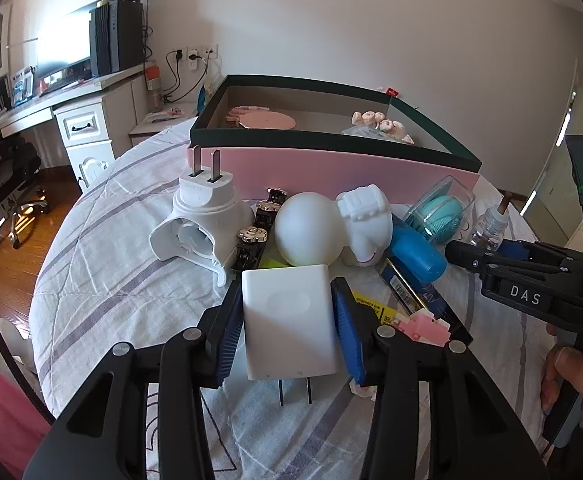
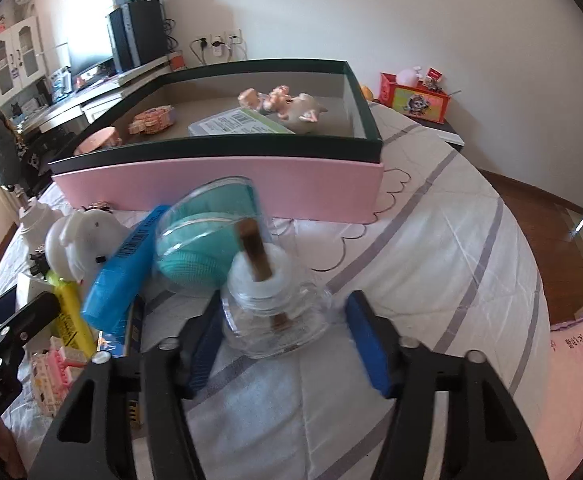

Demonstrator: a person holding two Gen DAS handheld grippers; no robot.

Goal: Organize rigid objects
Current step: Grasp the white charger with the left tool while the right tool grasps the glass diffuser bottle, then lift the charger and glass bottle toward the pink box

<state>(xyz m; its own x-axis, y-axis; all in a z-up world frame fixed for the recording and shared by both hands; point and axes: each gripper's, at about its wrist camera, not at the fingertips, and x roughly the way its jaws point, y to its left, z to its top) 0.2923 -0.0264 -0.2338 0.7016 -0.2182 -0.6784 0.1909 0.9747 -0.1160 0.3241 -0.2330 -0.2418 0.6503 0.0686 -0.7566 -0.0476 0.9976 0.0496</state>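
A bed (image 1: pixel 103 280) under a striped quilt carries a pink, dark-rimmed box (image 1: pixel 331 168) with a clutter of small things before it. The left gripper (image 1: pixel 289 320) pinches a white plug adapter (image 1: pixel 289 312) at both sides. The right gripper (image 2: pixel 283 332) straddles a clear wick bottle (image 2: pixel 275 312), one pad touching, the other apart.

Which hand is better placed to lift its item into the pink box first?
Probably left: its tongs already clamp the white square charger. The right tongs straddle the clear glass bottle, one pad apart.
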